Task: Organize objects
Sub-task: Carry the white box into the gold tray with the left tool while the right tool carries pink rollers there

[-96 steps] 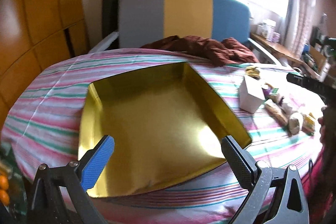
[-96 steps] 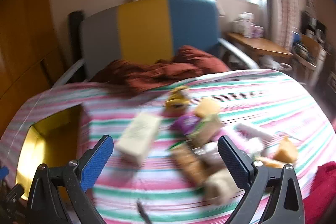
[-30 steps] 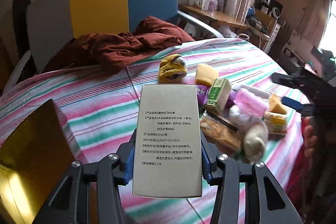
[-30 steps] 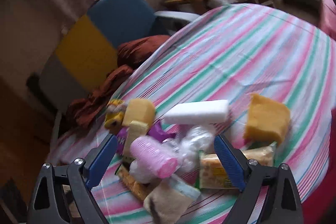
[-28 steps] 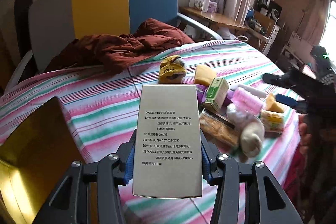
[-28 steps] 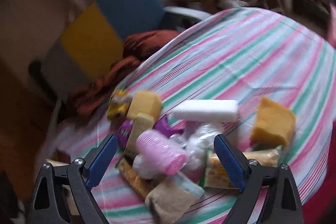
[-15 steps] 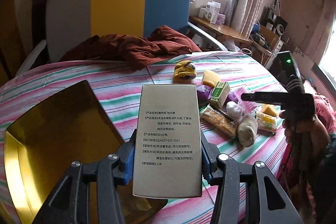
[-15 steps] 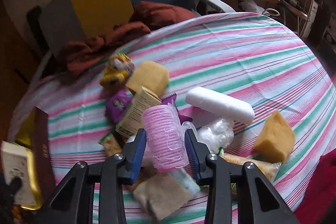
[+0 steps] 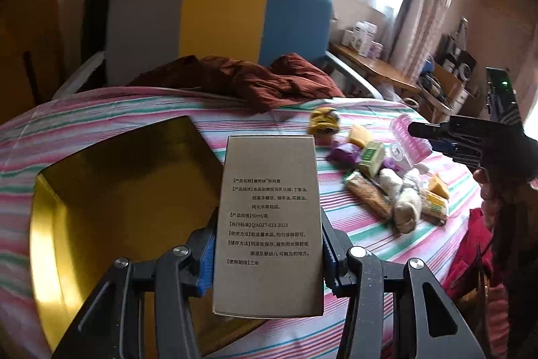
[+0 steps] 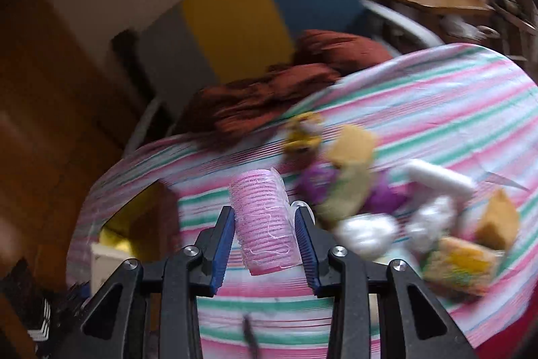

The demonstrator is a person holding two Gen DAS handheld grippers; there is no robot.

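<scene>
Two tools are at work over the striped worktop. The left tool clamps one grey box, upright and printed side to the lens, low in the middle of the left view, in front of the one gold tray that fills the lower left. The right tool grips one pink roller between its blue pads, lifted clear of the cloth; its jaws closed on it within the last second. In the left view that same pair sits at the right edge. The pile stays right of centre (blurred, so my count is rough): two yellow sponges, one purple packet, one green carton, one white roll. One brown cloth lies at the far edge.
</scene>
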